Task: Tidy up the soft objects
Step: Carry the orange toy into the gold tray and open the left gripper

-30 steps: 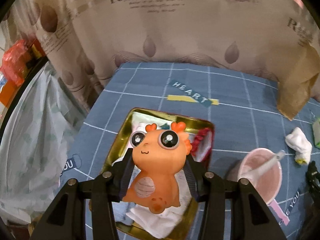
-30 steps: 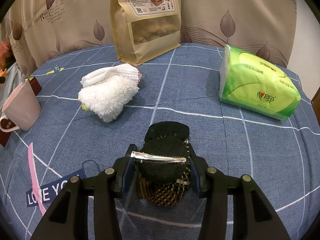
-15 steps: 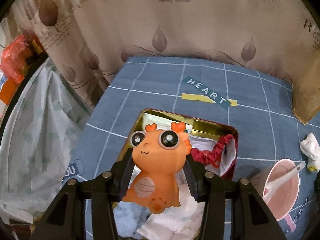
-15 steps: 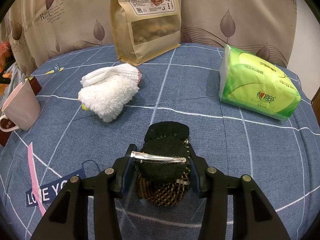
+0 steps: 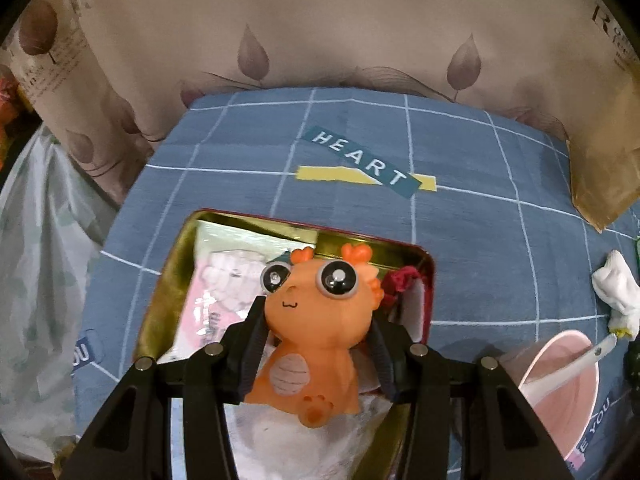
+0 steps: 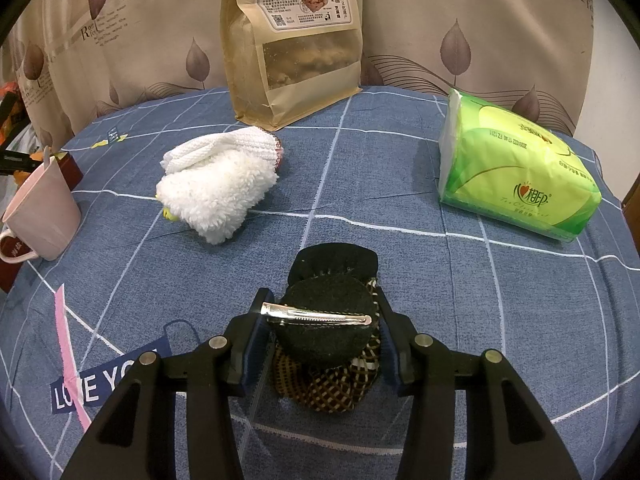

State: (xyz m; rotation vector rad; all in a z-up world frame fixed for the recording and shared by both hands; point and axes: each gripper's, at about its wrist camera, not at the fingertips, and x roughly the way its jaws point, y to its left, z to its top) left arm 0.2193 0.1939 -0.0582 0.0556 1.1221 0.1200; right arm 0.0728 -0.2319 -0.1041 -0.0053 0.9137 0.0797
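Left wrist view: the left gripper [image 5: 318, 350] is clamping the orange toy [image 5: 316, 332] between its 2 fingers, hanging over the gold tin [image 5: 168, 280].

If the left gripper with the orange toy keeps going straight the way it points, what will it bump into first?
Probably the soft things lying in the gold tin right under it: the left gripper points down at the white cloth, so the orange toy would likely touch that first. Depth is hard to judge.
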